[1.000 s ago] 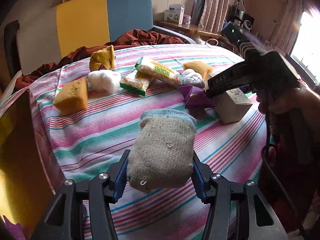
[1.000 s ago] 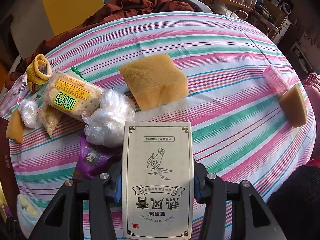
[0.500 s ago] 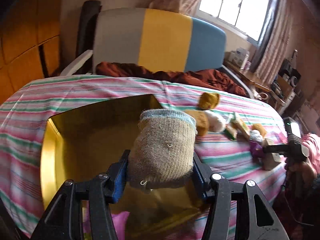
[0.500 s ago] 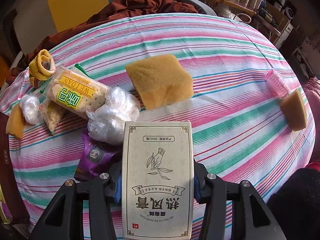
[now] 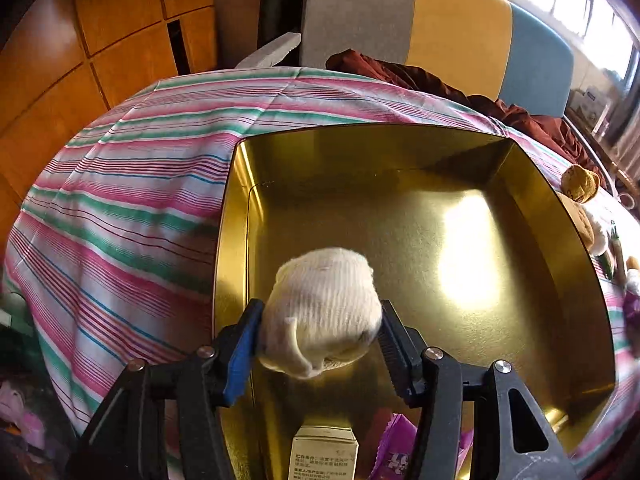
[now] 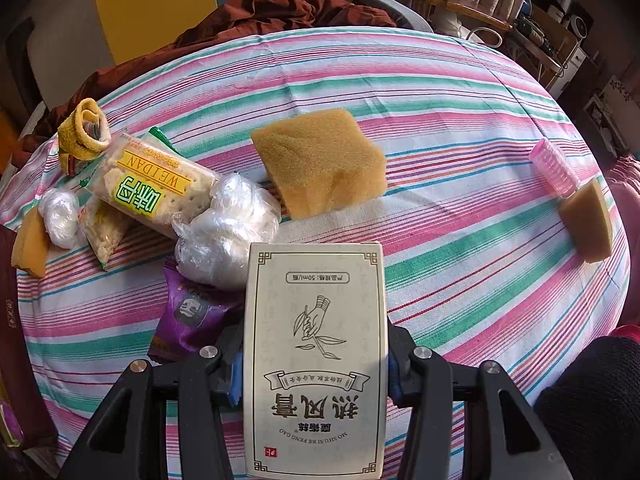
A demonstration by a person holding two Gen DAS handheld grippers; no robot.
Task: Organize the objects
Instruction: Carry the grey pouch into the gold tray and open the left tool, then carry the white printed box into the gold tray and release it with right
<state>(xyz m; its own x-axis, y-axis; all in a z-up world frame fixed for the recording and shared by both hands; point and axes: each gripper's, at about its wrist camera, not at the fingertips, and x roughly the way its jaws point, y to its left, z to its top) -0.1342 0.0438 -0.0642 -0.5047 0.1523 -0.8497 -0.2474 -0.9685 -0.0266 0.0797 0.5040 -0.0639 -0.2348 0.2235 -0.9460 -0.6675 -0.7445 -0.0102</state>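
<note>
A: Setting: striped tablecloth (image 6: pixel 460 216) bearing a gold tray (image 5: pixel 552 224). Change from the preceding frames?

B: The left gripper (image 5: pixel 320 332) has swung from the scattered items to above the tray; its jaws clamp the rolled sock (image 5: pixel 320 312) over the tray floor.

A: And the other?

B: The right gripper (image 6: pixel 314 368) stays closed on the printed box (image 6: pixel 316 344), above the cloth beside the purple packet (image 6: pixel 192 316).

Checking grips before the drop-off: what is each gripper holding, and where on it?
Left gripper clamps the rolled sock across its sides, over the gold tray. Right gripper clamps the cream carton by its long side edges, near its lower half.
</note>
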